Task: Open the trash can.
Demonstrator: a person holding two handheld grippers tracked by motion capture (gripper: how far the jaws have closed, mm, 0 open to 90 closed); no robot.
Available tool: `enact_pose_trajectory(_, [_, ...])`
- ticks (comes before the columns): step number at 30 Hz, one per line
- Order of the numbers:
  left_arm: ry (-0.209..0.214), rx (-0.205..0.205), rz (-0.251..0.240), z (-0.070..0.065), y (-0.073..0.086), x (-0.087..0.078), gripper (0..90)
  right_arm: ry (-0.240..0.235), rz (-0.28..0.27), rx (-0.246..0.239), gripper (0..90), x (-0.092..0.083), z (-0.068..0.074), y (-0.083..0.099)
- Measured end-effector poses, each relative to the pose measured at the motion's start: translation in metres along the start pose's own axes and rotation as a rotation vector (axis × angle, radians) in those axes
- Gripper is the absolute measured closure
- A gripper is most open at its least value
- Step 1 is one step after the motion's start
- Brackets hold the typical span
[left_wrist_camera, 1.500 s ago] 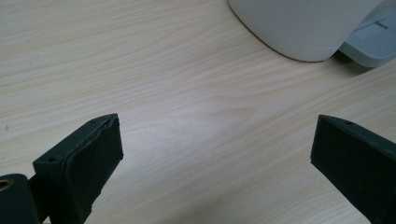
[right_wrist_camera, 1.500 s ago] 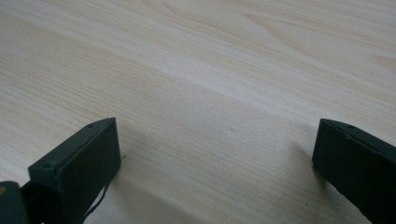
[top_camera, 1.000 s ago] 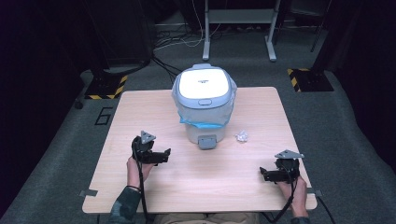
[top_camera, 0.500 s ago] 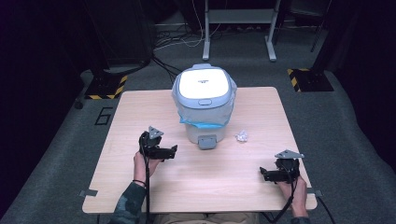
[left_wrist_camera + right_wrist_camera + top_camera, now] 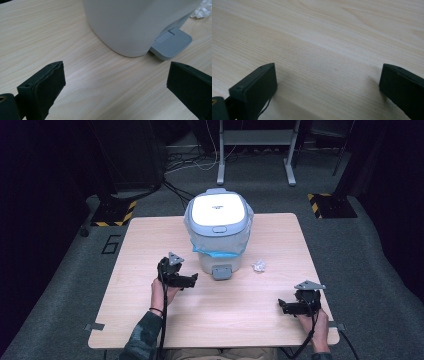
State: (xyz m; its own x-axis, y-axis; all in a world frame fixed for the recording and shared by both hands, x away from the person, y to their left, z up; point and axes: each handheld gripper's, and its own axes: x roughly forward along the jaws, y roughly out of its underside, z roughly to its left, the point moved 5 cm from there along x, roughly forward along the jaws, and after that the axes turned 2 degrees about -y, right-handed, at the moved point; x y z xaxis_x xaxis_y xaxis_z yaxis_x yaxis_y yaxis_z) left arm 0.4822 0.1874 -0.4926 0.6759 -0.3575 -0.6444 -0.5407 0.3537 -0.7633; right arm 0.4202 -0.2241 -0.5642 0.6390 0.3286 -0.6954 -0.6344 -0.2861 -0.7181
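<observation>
The left claw [image 5: 189, 281] gapes wide with nothing between its jaws, just beside the front left of the bin [image 5: 218, 232], aimed at the lower body and pedal. The bin, a white pedal bin with a blue-edged liner hanging below its lid [image 5: 218, 209], stands upright at the middle back of the table [image 5: 150, 330]; the lid lies shut on top. In the left gripper view the bin's wall [image 5: 130, 22] rises close ahead and the grey pedal [image 5: 171, 43] juts from its foot, toward the right jaw but not yet between the jaws. A crumpled paper scrap [image 5: 259, 265] lies on the table just right of the bin, apart from the pedal and from either claw. The right claw [image 5: 282, 307] rests well apart from the bin, at the near right of the table, jaws wide and holding nothing; its own view shows bare wood [image 5: 324, 50]. As I judge it, the work is at its start: the approach to the bin is under way, but nothing is gripped, the pedal is unpressed, the lid is closed and the scrap lies untouched, so opening the bin and binning the scrap both remain.
</observation>
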Motion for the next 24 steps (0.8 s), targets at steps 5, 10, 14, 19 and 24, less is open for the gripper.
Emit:
enact_pose_trajectory(5, [0.019, 0.02, 0.002, -0.008, -0.006, 0.006, 0.8, 0.0, 0.0, 0.0, 0.5, 0.0, 0.0, 0.0])
enact_pose_trajectory(10, [0.048, 0.033, 0.006, -0.017, -0.01, 0.012, 1.1, 0.0, 0.0, 0.0, 0.5, 0.0, 0.0, 0.0])
enact_pose_trajectory(14, [0.063, 0.038, 0.001, -0.023, -0.011, 0.015, 1.3, 0.001, 0.0, 0.0, 0.5, 0.0, 0.0, 0.0])
enact_pose_trajectory(19, [0.079, 0.053, -0.001, -0.029, -0.013, 0.017, 1.6, 0.001, 0.0, 0.0, 0.5, 0.0, 0.0, 0.0])
enact_pose_trajectory(24, [0.119, 0.086, -0.028, -0.041, -0.015, 0.018, 36.8, 0.006, -0.001, 0.01, 0.5, 0.0, 0.0, 0.0])
